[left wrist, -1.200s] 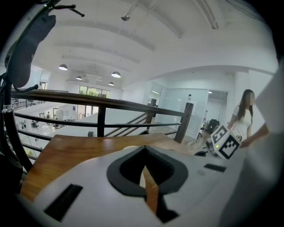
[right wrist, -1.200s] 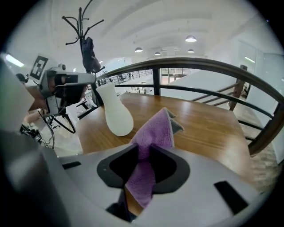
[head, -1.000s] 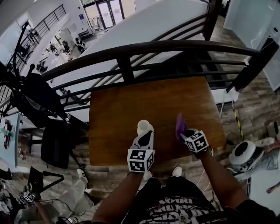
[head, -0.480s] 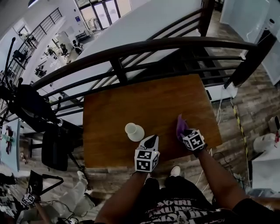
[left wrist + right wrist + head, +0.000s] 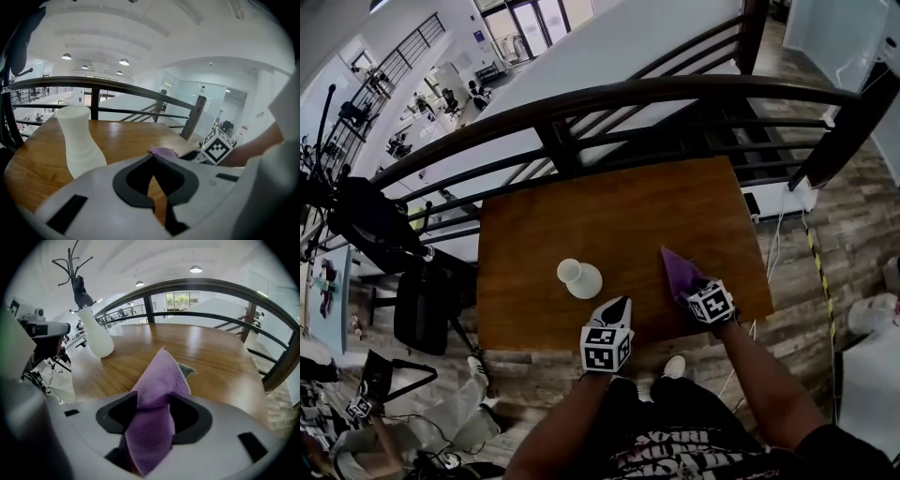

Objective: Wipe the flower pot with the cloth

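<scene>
Flower pot (image 5: 579,278) on wooden table (image 5: 628,211) by railing (image 5: 609,97); left gripper (image 5: 622,303) closed, right gripper (image 5: 690,286) opening round cloth (image 5: 677,268).

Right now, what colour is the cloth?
The cloth is plain purple, with no pattern. It shows best in the right gripper view.

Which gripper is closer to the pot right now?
Left. The left gripper is just right of the pot, apart from it; the right gripper, whose jaws have just been opening with the cloth between them, is farther right.
</scene>
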### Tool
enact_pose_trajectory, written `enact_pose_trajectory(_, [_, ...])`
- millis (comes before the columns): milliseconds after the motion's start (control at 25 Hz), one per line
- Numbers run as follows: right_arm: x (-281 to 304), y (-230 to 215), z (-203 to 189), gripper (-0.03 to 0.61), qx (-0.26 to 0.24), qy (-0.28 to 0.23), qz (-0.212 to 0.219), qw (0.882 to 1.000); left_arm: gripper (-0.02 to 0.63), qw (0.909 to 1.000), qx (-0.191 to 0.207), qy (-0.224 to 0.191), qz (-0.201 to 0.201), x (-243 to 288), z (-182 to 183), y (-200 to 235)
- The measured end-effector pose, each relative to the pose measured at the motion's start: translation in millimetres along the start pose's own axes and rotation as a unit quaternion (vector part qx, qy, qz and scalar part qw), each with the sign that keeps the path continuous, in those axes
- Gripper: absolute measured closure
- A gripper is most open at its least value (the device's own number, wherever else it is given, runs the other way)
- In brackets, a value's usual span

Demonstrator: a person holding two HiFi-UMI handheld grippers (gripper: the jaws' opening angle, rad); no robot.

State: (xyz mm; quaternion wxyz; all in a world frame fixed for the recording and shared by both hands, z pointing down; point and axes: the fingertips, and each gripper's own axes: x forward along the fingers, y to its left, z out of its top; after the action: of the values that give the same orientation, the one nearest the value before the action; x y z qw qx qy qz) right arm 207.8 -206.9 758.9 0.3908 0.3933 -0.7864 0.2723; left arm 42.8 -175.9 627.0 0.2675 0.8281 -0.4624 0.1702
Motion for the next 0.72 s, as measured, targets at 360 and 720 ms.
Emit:
enact_pose_trajectory(360, [-44, 9, 29, 0.325, 0.003, -0.097, 0.013, 0.995, 0.614, 0.9991, -0.016, -0.023, 0.032, -17, -4, -3])
enact_pose_trajectory(720, [-157, 65, 88, 0.447, 0.062, -0.291, 0.057, 0.953, 0.614, 0.9980, -0.005, -0.052, 0.035, -53, 10, -19])
